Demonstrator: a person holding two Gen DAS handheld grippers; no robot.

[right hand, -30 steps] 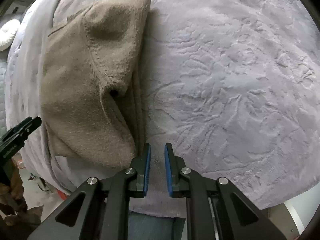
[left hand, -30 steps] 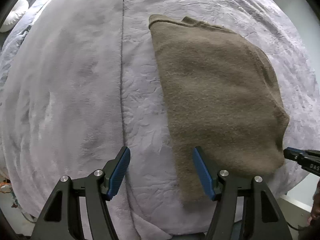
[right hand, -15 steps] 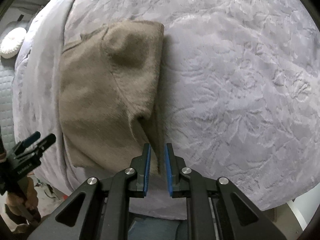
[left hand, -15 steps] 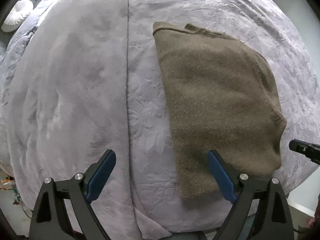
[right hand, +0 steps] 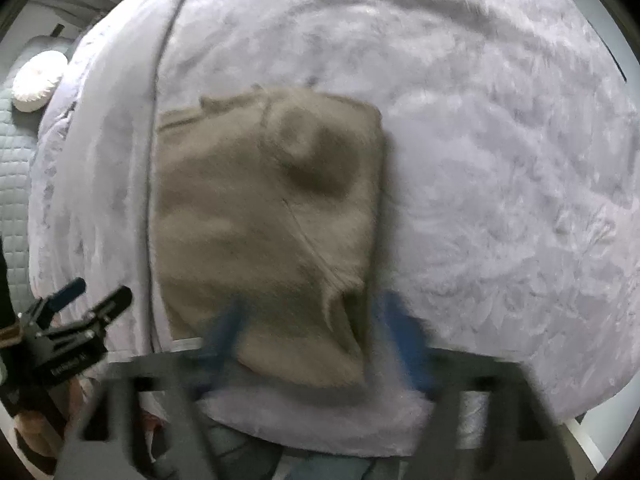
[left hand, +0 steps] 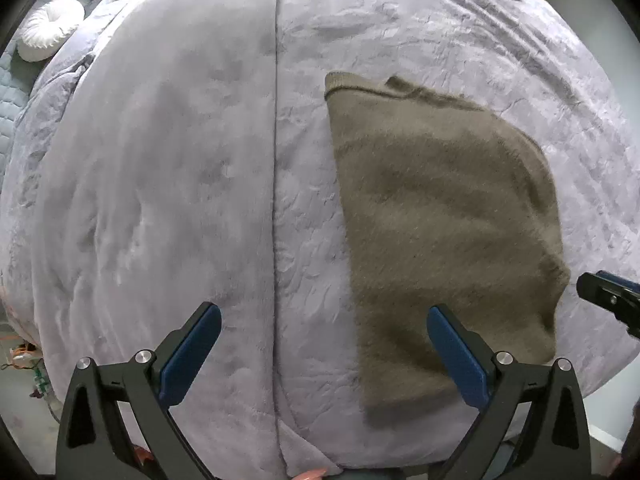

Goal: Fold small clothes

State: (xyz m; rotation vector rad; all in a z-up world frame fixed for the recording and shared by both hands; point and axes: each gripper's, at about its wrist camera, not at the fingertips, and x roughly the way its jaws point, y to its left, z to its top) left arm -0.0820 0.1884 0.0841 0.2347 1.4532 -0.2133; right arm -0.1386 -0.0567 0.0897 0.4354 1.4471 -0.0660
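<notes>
On the lavender blanket [left hand: 160,200] lies a folded brown sweater [left hand: 440,220]; both tongs gape wide, lettering unreadable.

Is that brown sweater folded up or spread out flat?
Folded: the brown sweater lies as a compact rectangle on the blanket, a layer doubled over its right side.

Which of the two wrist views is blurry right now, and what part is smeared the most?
Right wrist view: motion-blurred, worst on the right tool, its blue fingers smeared; the brown sweater is soft. Left wrist view: sharp, the left tool crisp, with fisheye bulging of the lavender blanket.
</notes>
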